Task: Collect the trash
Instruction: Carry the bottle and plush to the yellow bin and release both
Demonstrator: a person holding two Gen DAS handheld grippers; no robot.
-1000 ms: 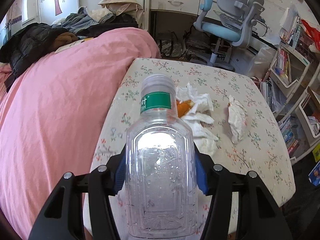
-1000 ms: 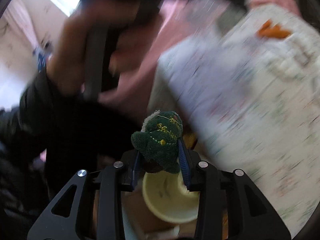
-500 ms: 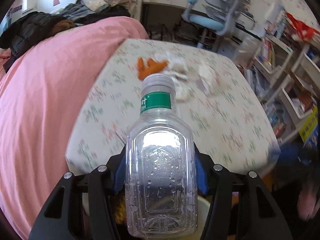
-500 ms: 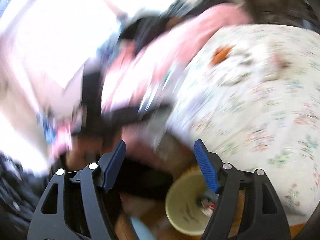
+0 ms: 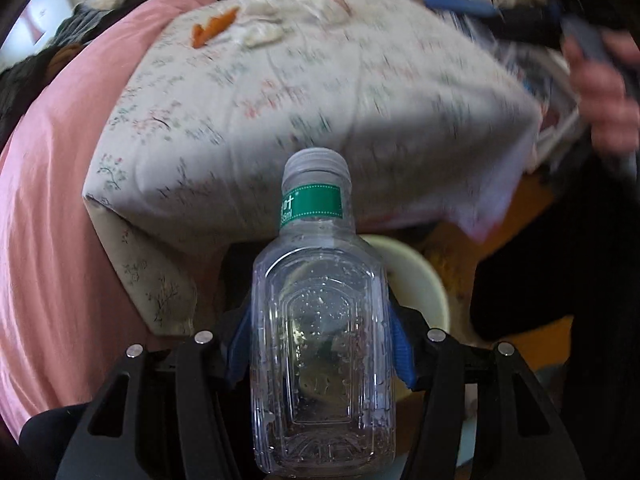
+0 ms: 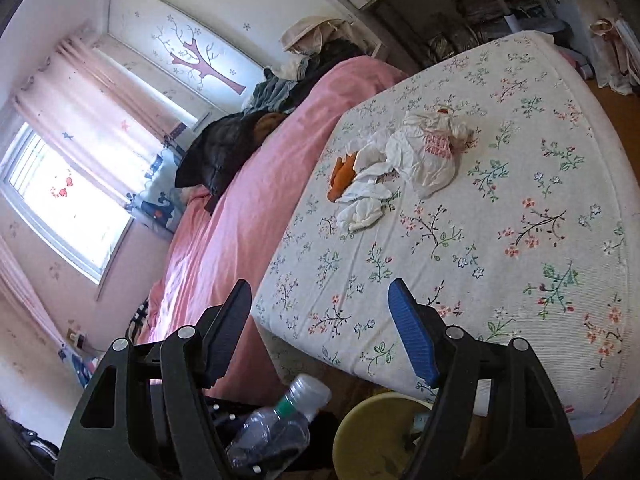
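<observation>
My left gripper [image 5: 320,346] is shut on a clear, empty plastic bottle [image 5: 320,320] with a green neck band, held cap-forward and pointing steeply down over a pale yellow bin [image 5: 420,280] on the floor by the bed's corner. The right wrist view shows that bottle [image 6: 276,428] low in the frame beside the bin [image 6: 368,432]. My right gripper [image 6: 320,300] is open with nothing between its blue pads, facing the floral mattress [image 6: 520,240]. There lie crumpled white tissues and a plastic bag [image 6: 420,152] next to orange peel [image 6: 342,178]; they appear blurred as peel [image 5: 212,28] and tissues [image 5: 264,32].
A pink quilt [image 6: 248,200] covers the bed's left side, with dark clothes [image 6: 224,148] piled at its far end. A person's hand [image 5: 604,96] grips the other tool at the upper right. Desk, chair and shelves stand beyond the bed.
My left gripper carried the bottle back off the bed and tipped it down over the bin. My right gripper let go of the small green item, opened, and swung up toward the mattress.
</observation>
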